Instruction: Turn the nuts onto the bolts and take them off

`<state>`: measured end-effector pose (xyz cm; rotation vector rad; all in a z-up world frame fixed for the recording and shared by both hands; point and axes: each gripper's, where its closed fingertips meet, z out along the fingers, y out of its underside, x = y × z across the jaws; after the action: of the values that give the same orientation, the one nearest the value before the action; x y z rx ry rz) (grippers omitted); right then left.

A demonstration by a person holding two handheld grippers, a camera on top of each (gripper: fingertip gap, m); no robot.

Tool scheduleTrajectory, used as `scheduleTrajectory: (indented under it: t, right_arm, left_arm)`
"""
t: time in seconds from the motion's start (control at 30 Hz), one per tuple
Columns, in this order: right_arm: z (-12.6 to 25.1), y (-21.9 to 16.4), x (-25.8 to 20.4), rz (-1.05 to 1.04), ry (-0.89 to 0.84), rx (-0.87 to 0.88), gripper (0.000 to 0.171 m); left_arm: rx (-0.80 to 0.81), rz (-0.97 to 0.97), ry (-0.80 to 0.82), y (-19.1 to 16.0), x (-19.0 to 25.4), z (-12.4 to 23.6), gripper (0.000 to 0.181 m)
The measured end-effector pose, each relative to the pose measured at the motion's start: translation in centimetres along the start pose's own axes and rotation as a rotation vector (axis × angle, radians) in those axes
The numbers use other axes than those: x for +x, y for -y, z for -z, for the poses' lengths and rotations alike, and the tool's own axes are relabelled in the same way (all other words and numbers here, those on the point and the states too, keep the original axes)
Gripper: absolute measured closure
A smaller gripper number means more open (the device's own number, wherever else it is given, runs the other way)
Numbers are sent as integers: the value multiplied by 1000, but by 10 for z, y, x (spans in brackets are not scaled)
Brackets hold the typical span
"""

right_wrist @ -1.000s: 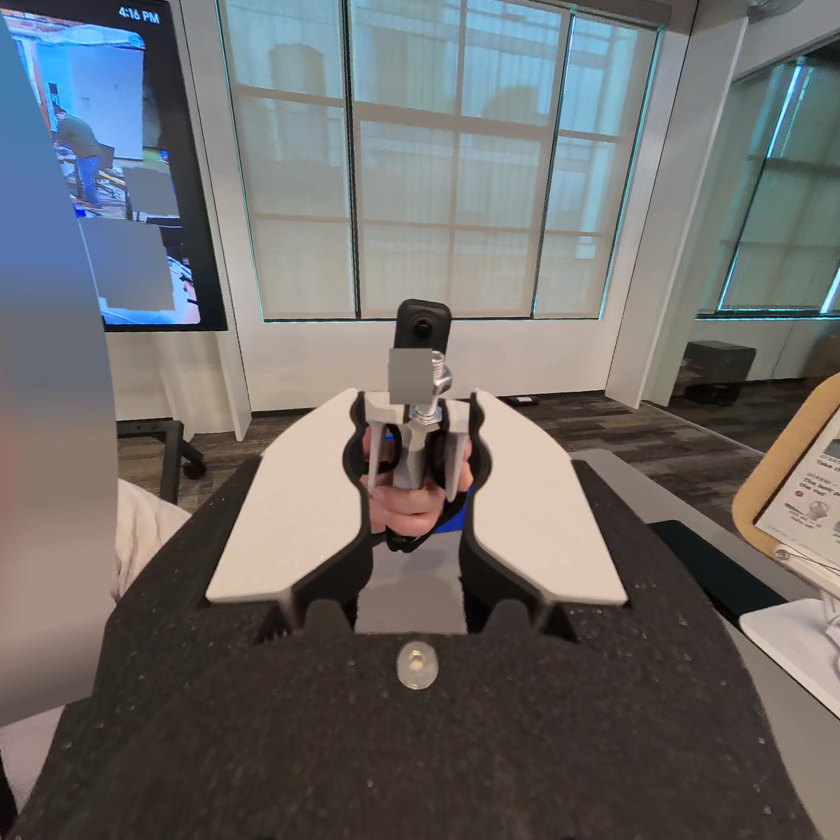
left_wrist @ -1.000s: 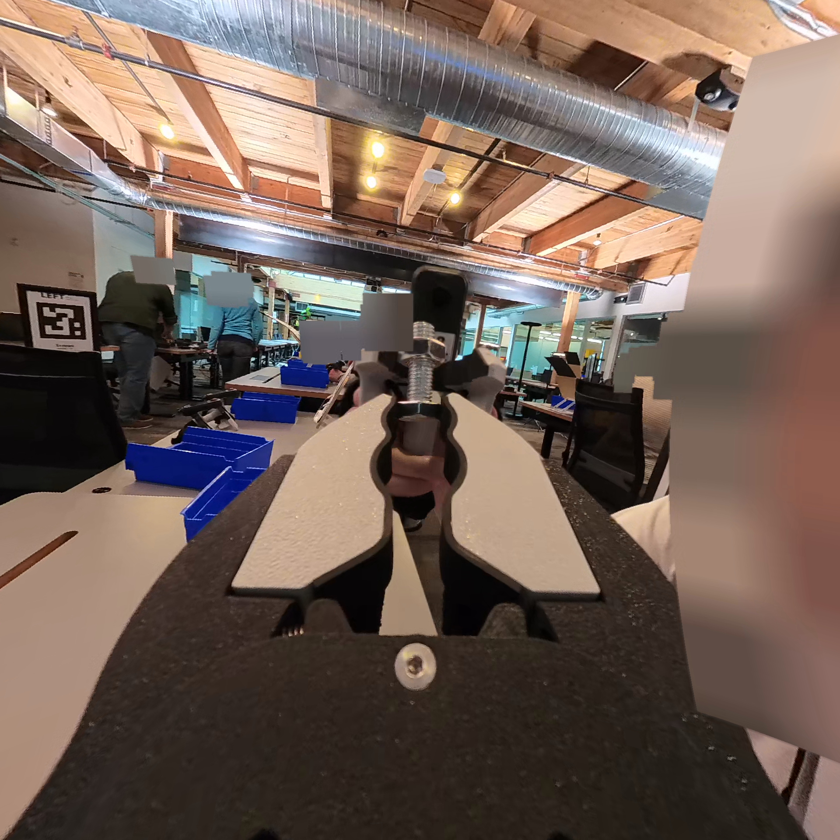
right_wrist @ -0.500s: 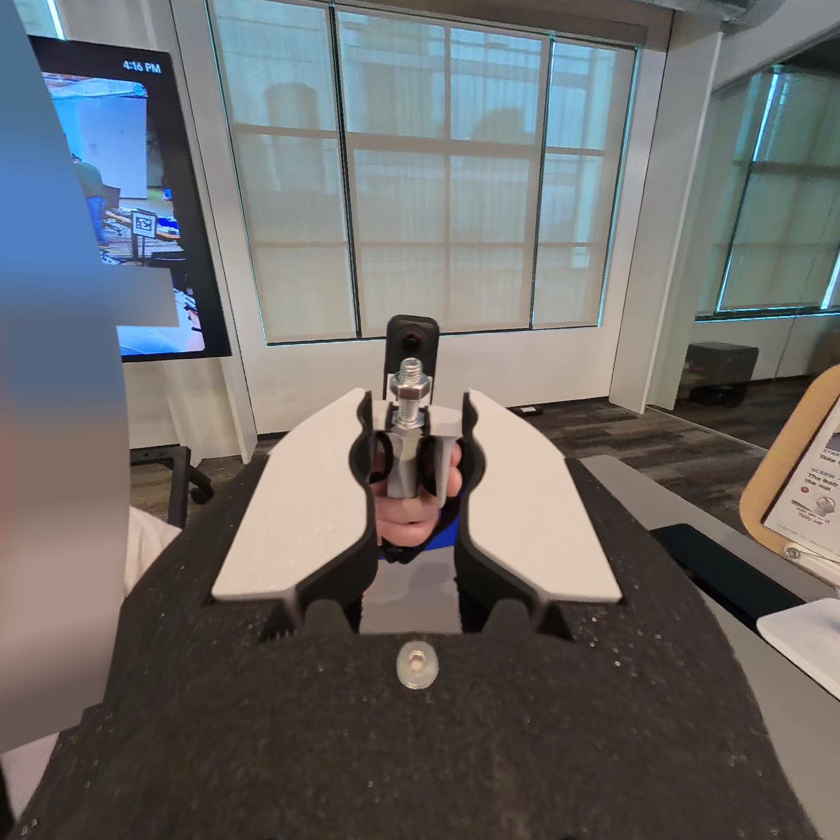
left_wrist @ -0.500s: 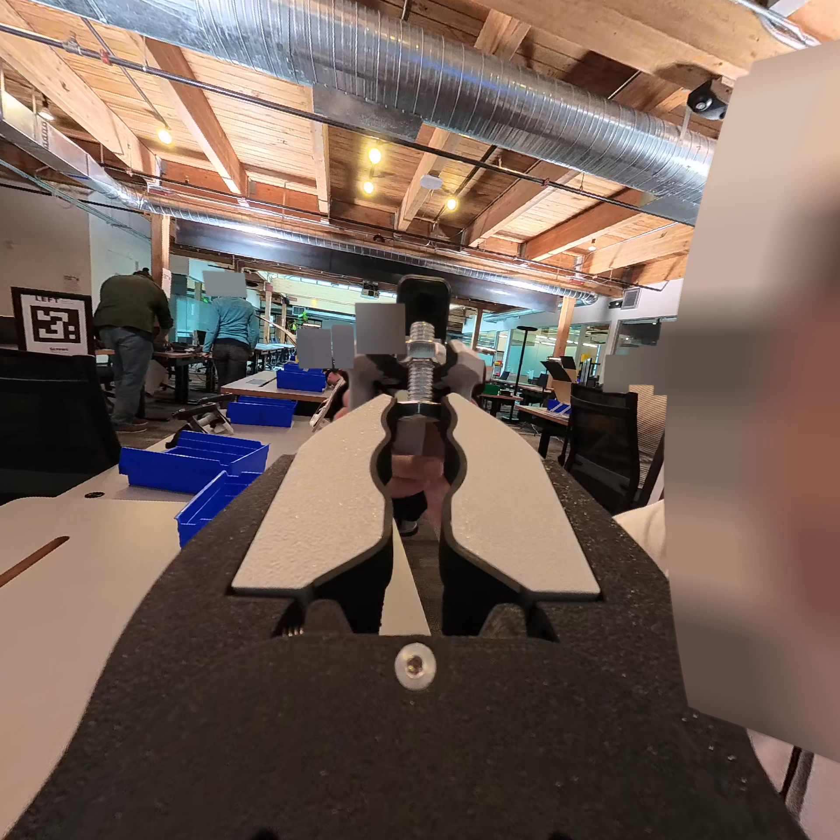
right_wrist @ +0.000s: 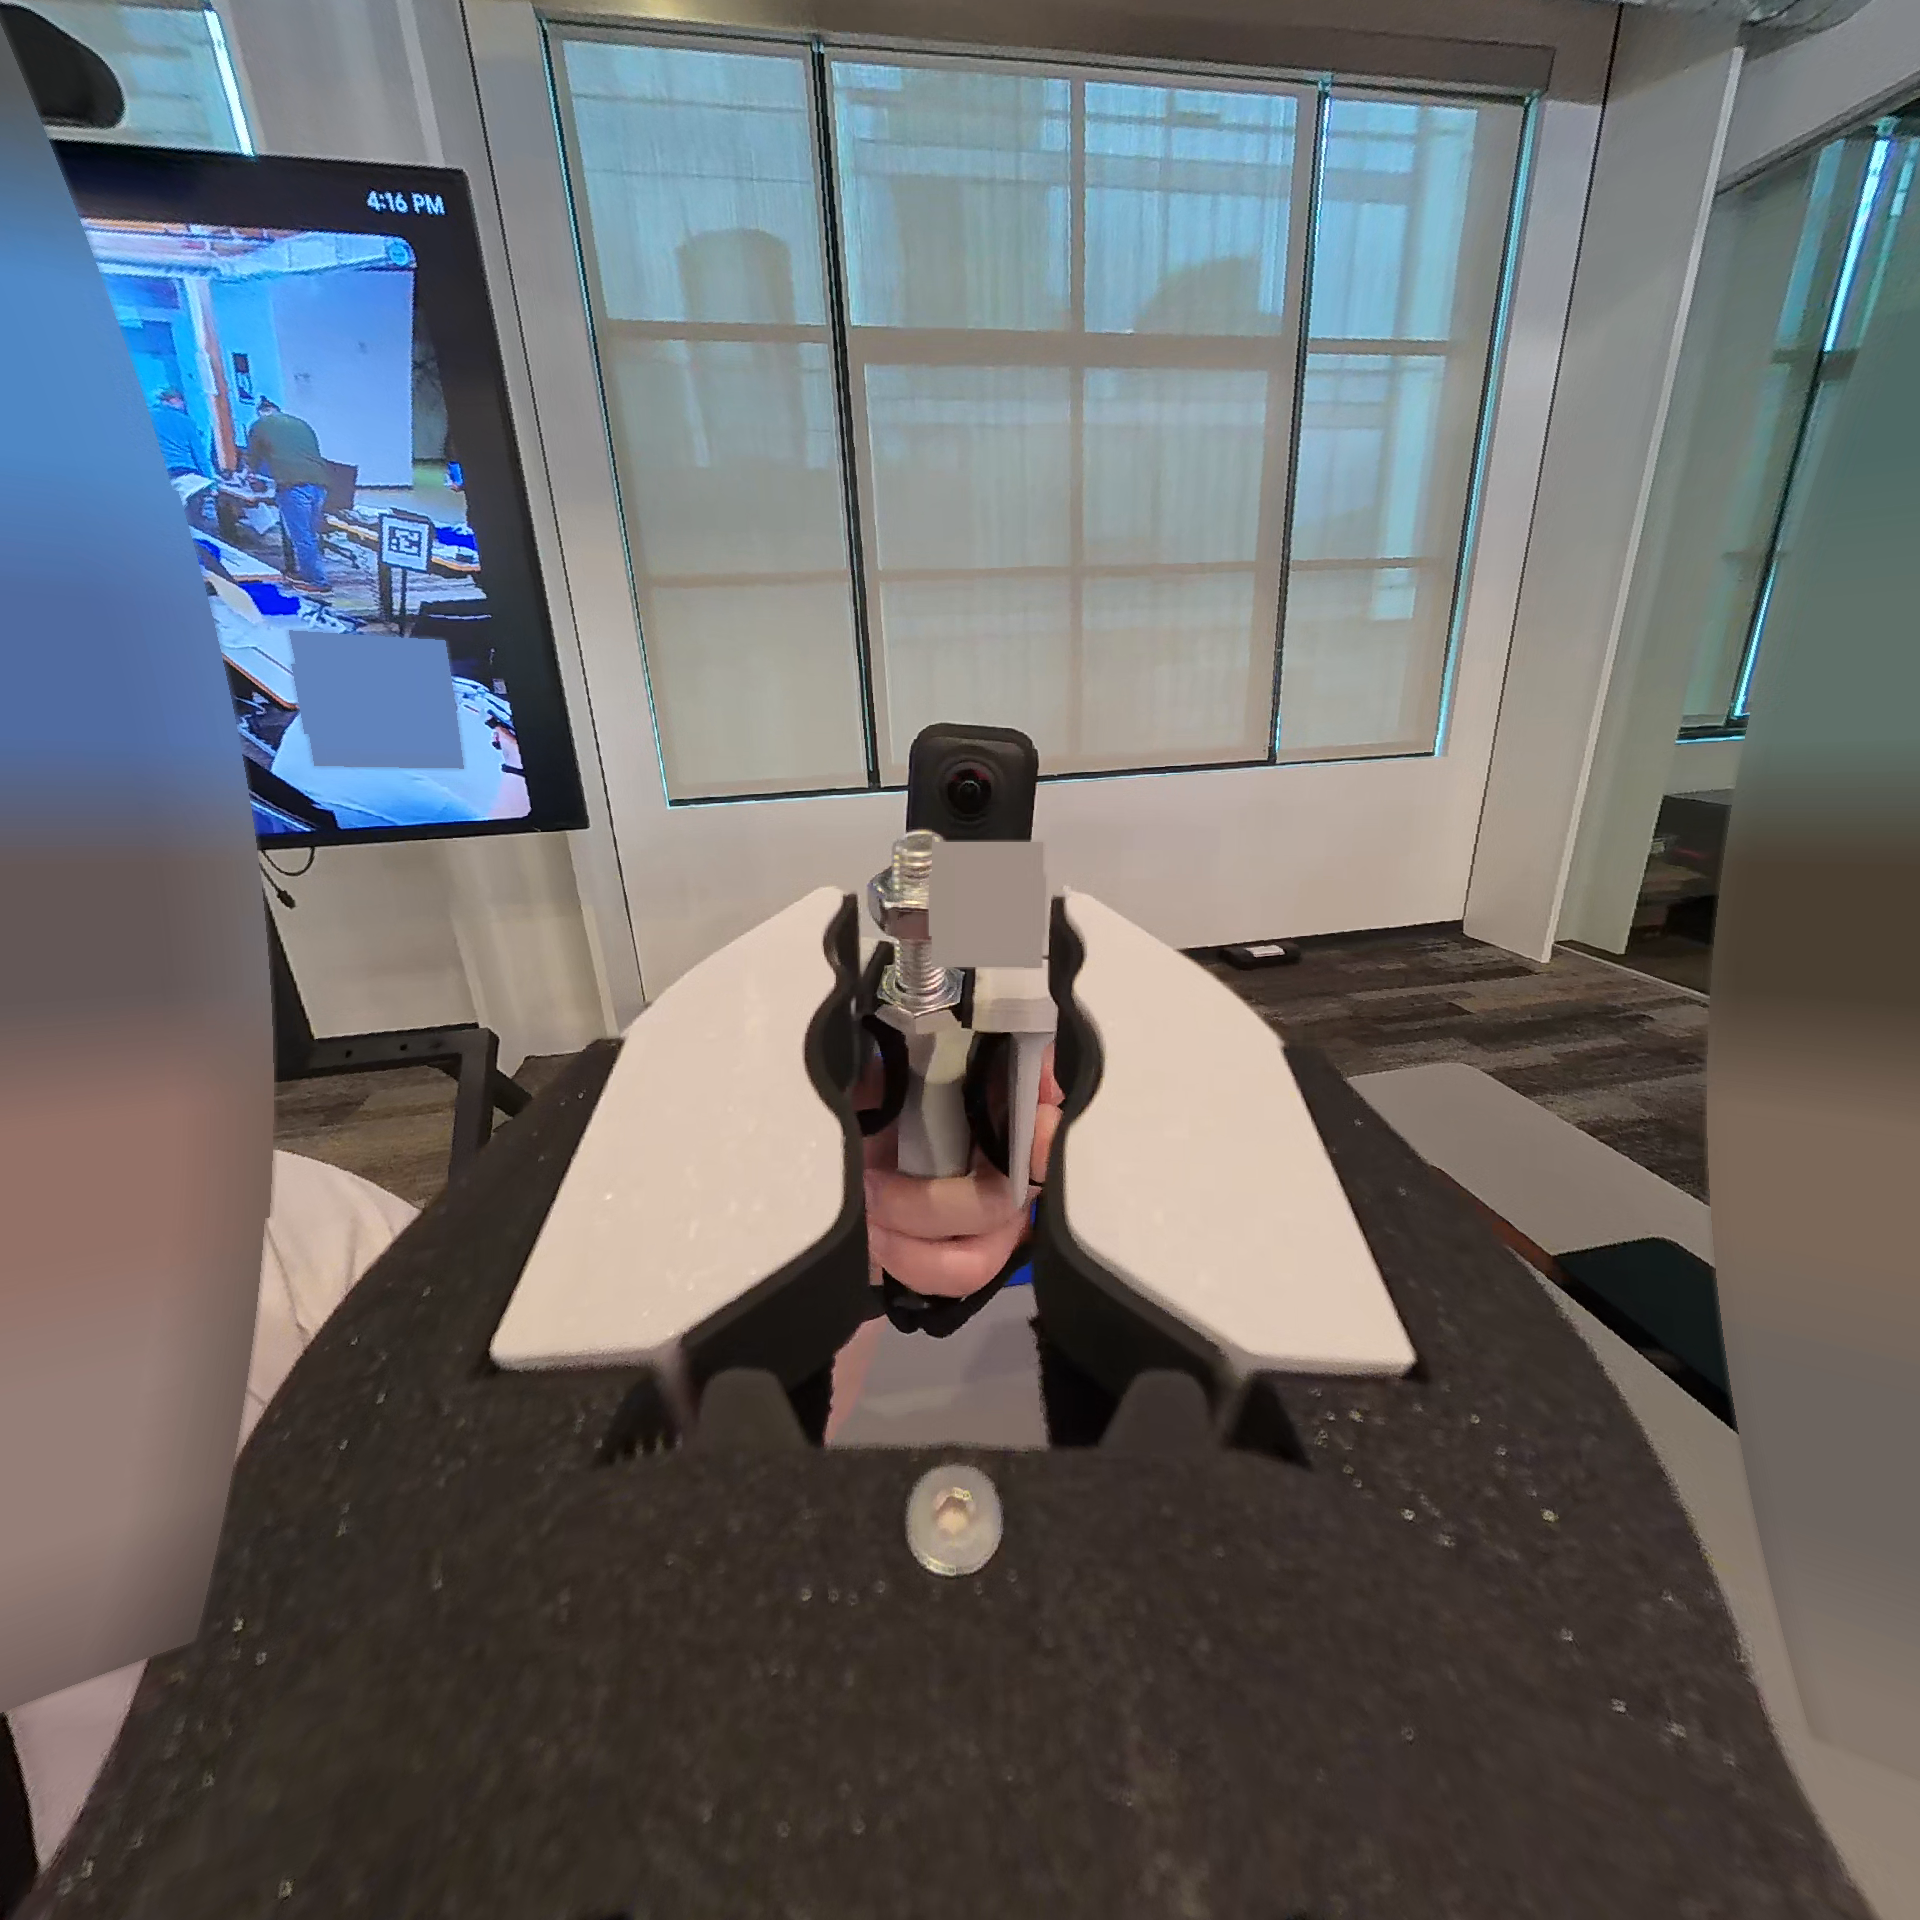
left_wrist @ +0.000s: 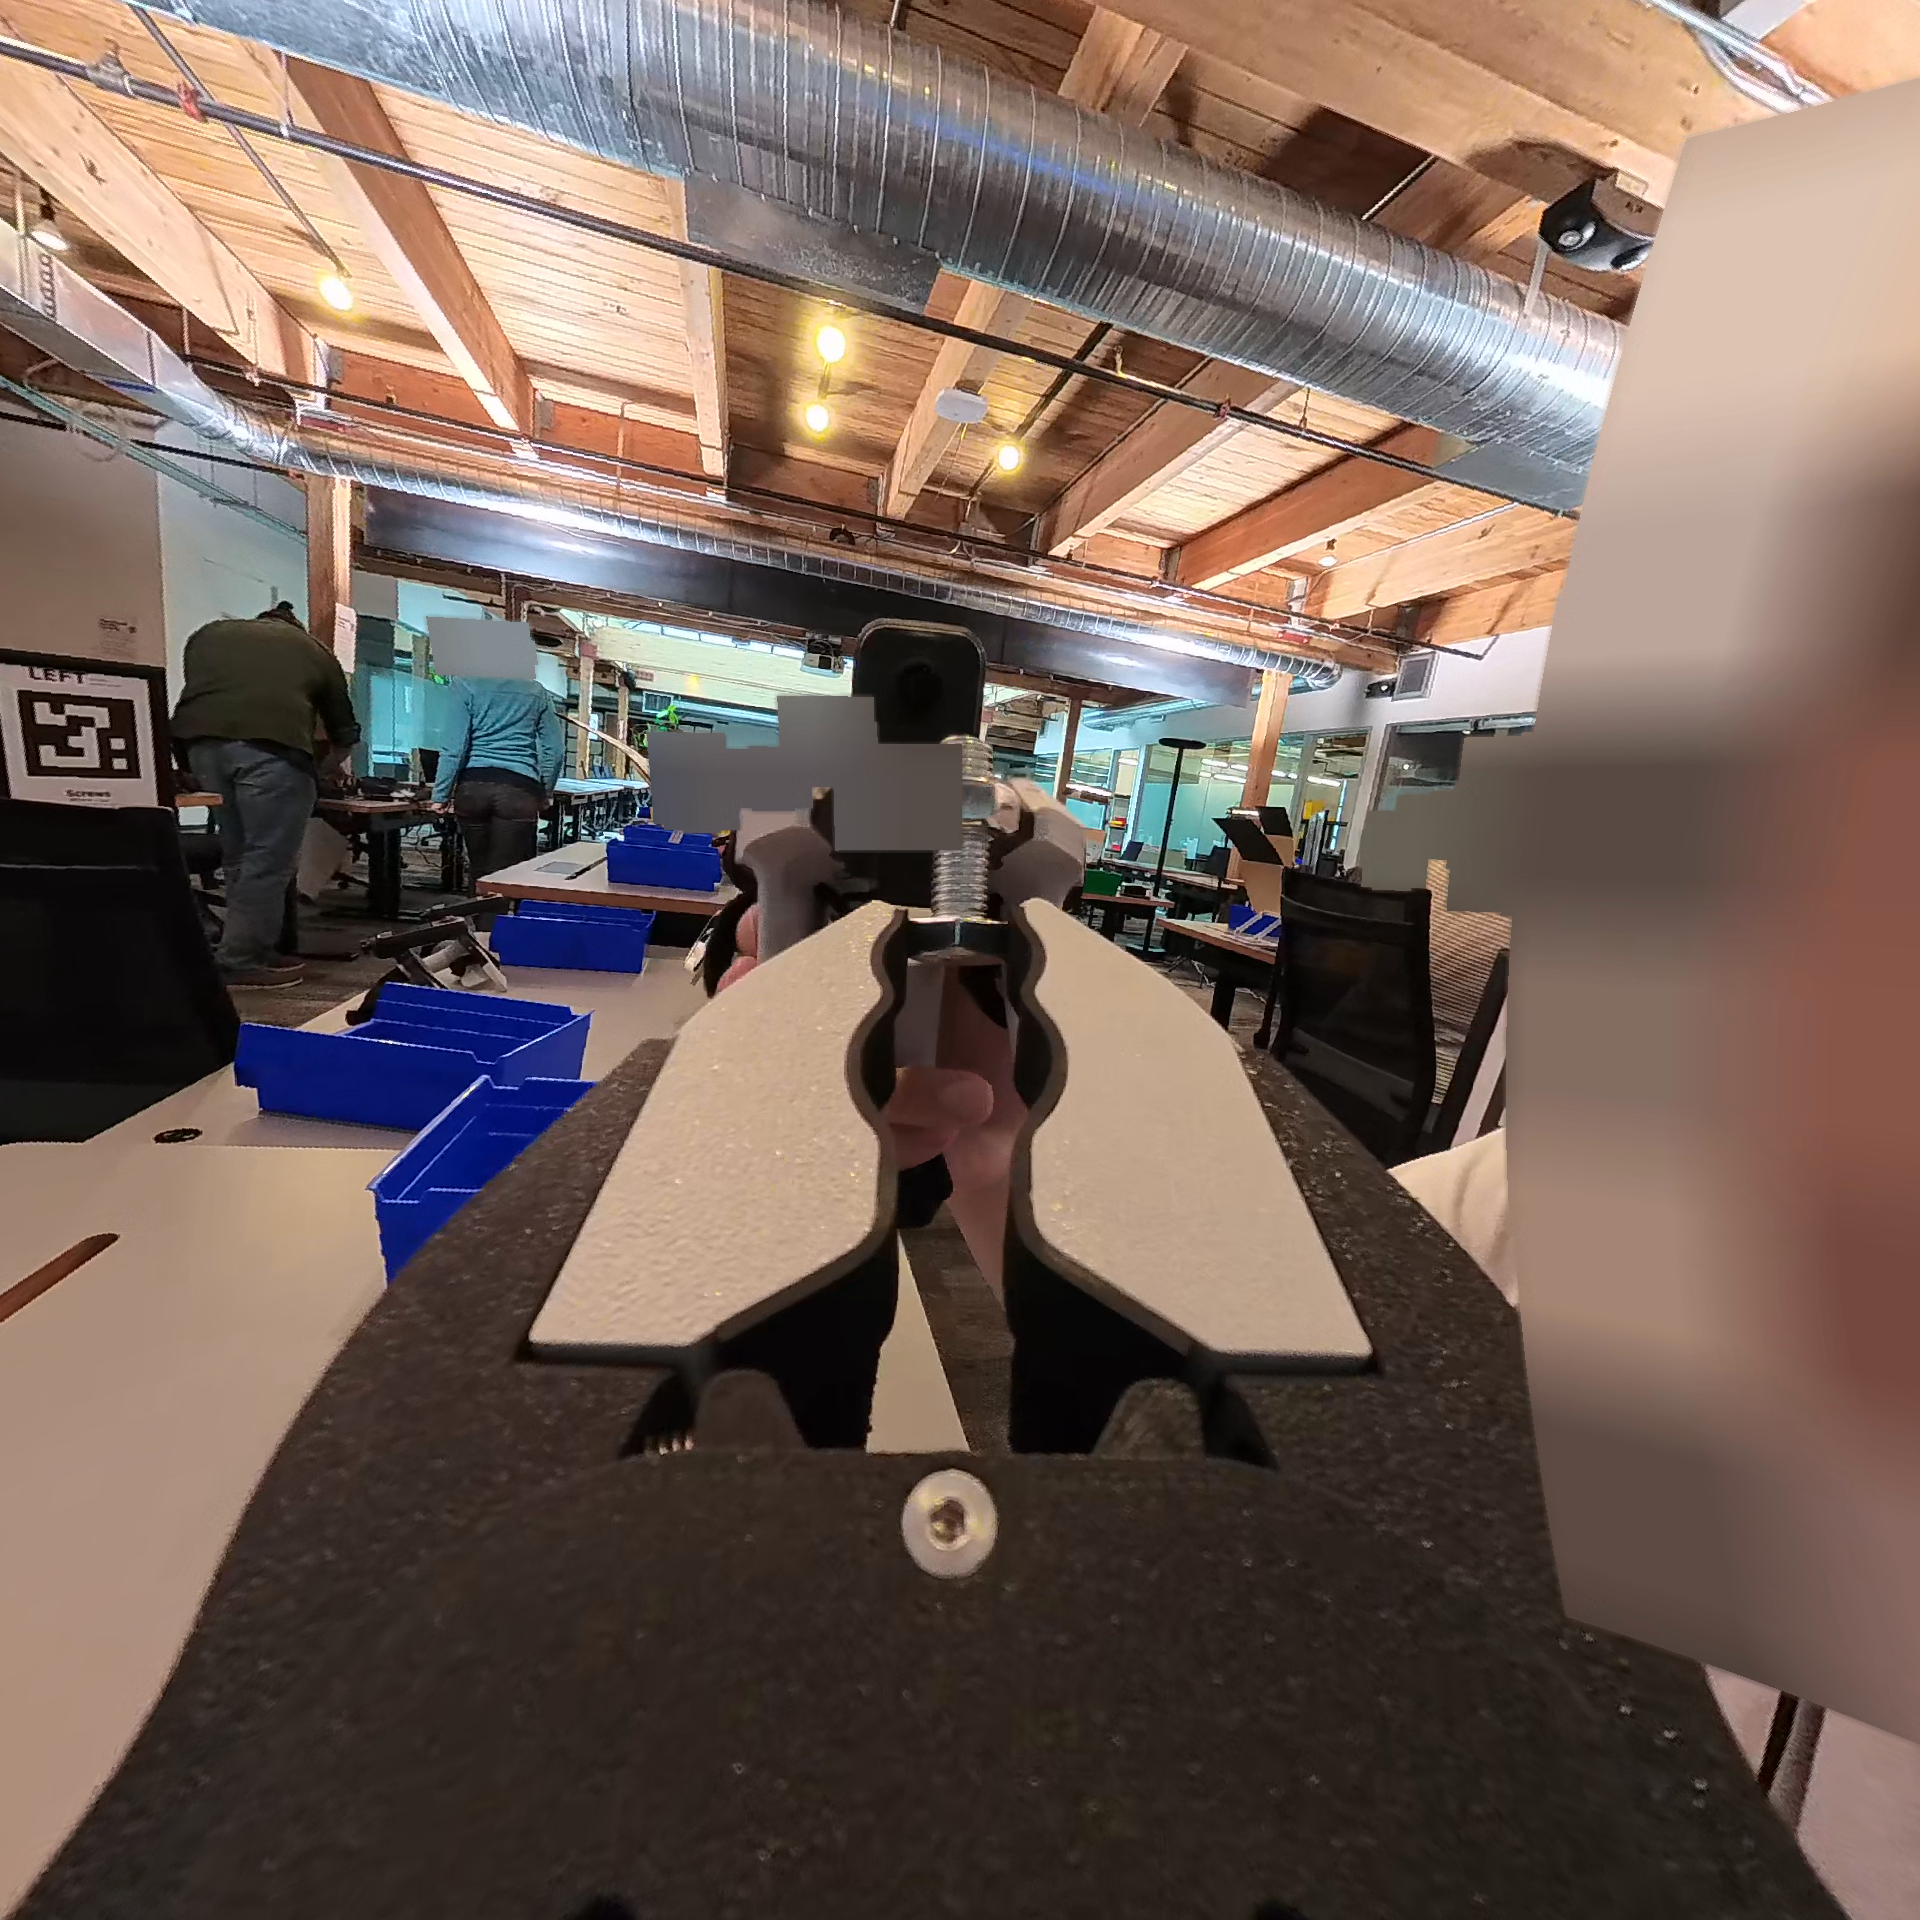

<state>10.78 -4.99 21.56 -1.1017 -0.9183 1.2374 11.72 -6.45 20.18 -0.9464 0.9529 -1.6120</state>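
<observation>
Left wrist view looks along the left tongs [left_wrist: 951, 930], whose two pale fingers are drawn narrow around the hexagonal head of a bolt [left_wrist: 958, 868]. That bolt stands upright, its threaded shaft rising straight from between the tips. Right wrist view shows the same bolt [right_wrist: 914, 961] from the opposite side: its long axis is vertical, tipped slightly to the left of the picture, and it sits at the very front of the right tongs [right_wrist: 951, 971], between their tips. Near its top is a nut [right_wrist: 902, 904], with a short stub of thread above it and bare thread below, down to a flange just above the hex head.

The right tongs are narrow too, and seem closed at the height of the nut, but a grey patch covers part of that spot, so I cannot tell whether they actually grip it. Both tongs meet nose to nose, the left holding low on the bolt and the right reaching higher; any turning would have to go round that upright axis.

Count: one bolt, one nut, two tongs. Behind the left tongs lies a pale tabletop [left_wrist: 156, 1299] carrying several blue bins [left_wrist: 405, 1049].
</observation>
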Motion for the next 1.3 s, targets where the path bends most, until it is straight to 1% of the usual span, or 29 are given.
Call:
scheduleTrajectory:
  t: [0.17, 0.23, 0.3, 0.33, 0.5, 0.7, 0.83, 0.9, 0.97, 1.0, 1.03, 1.07, 1.13, 1.17, 1.2, 1.3]
  right_arm:
    - [-2, -1, -3, 4, 26, -2, 139]
    - [-2, -1, -7, 6, 54, -6, 147]
    - [-2, -1, -9, 9, 64, -7, 150]
    - [-2, -1, -10, 12, 68, -10, 155]
    - [-2, -1, -7, 8, 43, -11, 155]
    - [-2, -1, -2, 23, -29, 12, 155]
    - [0, -2, 2, 6, -37, 14, 155]
    - [3, -2, 8, -12, -51, 23, 155]
    - [9, -2, 15, -20, -78, 36, 154]
    - [13, 0, 18, -24, -89, 45, 154]
    - [17, 1, 22, -27, -100, 51, 154]
    - [22, 1, 25, -29, -113, 54, 154]
    - [34, 2, 31, -29, -143, 53, 154]
    - [40, 2, 35, -30, -158, 48, 154]
    - [46, 1, 39, -31, -174, 38, 154]
    - [65, -5, 51, -33, -233, -14, 155]
  left_arm:
    - [-7, 7, -16, -2, 3, -2, 163]
    - [-9, 11, -20, -2, 3, -2, 164]
    - [-6, 17, -21, -2, 3, -2, 164]
    - [-5, 15, -20, -2, 2, -2, 163]
    - [-7, -13, 12, -2, -1, -2, 164]
    - [-1, -65, 67, -1, -6, -2, 163]
    - [-16, -63, 99, -3, -10, -2, 163]
    - [-5, -69, 115, -2, -11, -1, 156]
    - [-44, -88, 136, -4, -14, 1, 144]
    - [-82, -107, 159, -6, -16, 5, 139]
    - [-112, -141, 214, -4, -23, 11, 131]
    - [-130, -198, 309, 1, -33, 22, 126]
    - [-148, -327, 521, 18, -51, 52, 128]
    - [-161, -363, 597, 25, -55, 66, 129]
    - [-171, -375, 632, 30, -55, 78, 130]
    - [-148, -319, 655, 41, -50, 101, 133]
